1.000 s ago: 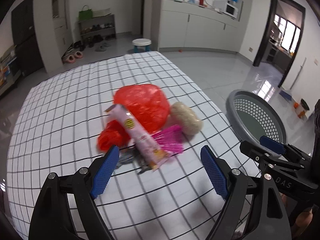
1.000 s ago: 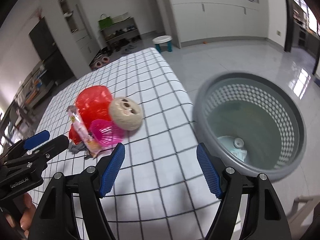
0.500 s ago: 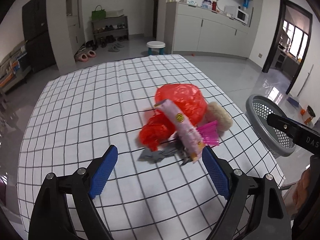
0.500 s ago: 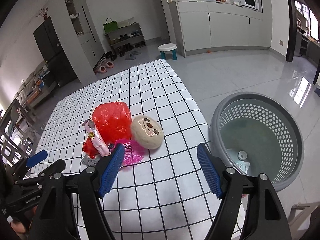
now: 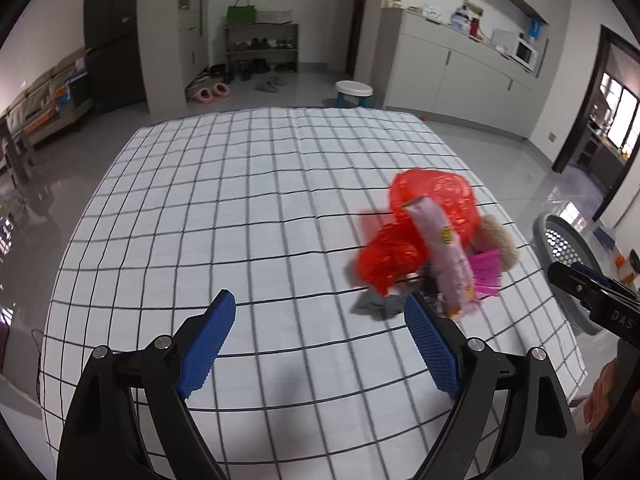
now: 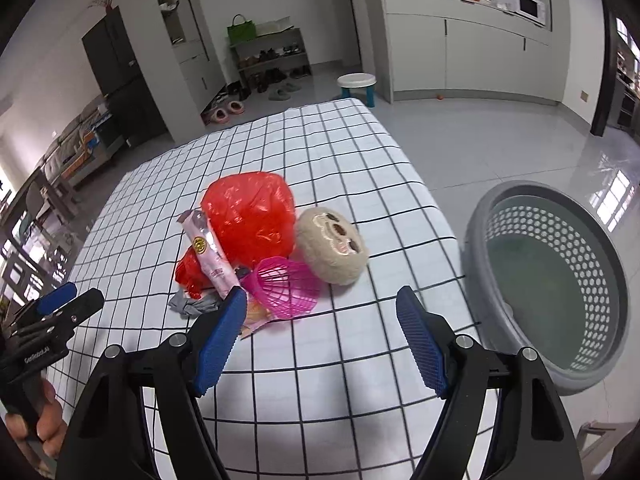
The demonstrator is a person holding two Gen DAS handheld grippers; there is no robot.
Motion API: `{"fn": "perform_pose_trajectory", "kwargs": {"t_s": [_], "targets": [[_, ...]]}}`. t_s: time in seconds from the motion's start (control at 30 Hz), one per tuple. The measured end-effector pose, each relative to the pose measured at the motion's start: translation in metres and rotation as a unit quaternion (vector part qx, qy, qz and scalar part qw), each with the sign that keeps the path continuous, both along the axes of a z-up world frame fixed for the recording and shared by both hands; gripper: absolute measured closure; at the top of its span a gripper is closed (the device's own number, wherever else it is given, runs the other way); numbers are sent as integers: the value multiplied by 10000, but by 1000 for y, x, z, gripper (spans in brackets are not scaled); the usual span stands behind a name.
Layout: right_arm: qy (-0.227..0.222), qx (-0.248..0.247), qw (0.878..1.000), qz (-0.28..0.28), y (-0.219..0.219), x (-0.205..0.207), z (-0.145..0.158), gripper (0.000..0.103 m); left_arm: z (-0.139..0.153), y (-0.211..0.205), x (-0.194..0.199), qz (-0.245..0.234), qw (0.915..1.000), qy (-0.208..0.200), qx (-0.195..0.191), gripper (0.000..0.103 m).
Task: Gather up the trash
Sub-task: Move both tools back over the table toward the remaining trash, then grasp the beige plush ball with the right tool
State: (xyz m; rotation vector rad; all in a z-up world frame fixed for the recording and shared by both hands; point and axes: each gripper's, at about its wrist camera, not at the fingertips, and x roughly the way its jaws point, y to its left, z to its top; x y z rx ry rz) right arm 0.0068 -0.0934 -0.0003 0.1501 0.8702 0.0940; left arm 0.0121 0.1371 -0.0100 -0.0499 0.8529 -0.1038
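Note:
A heap of trash lies on the checked tablecloth (image 5: 240, 208): a big red plastic bag (image 6: 250, 216), a small crumpled red bag (image 6: 190, 274), a pink snack wrapper (image 6: 210, 256), a pink net cup (image 6: 286, 288), a round beige plush (image 6: 332, 244) and a grey scrap (image 6: 192, 305). My right gripper (image 6: 322, 296) hangs open just in front of the net cup, holding nothing. My left gripper (image 5: 320, 304) is open over bare cloth, with the heap (image 5: 436, 200) off to its right and the grey scrap (image 5: 376, 305) by its right finger.
A grey perforated basket (image 6: 480, 220) stands on the floor to the right of the table, with small items on its bottom. The table's right edge runs close behind the plush. A white stool (image 6: 356, 82), shoe rack and cabinets stand farther back.
In the left view the heap slid from centre to the right as that gripper shifted left. The right view swung from the basket toward the heap. Both grippers stayed open.

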Motion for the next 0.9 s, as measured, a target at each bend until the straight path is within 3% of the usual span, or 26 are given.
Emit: {"fn": "perform_pose_trajectory", "kwargs": {"t_s": [0.4, 0.9], "targets": [[220, -148, 9995, 171, 15, 19, -20, 29, -17, 5, 1, 90, 9998, 112, 137, 19], [500, 141, 9986, -82, -16, 84, -31, 29, -22, -21, 17, -198, 9995, 234, 110, 19]]}}
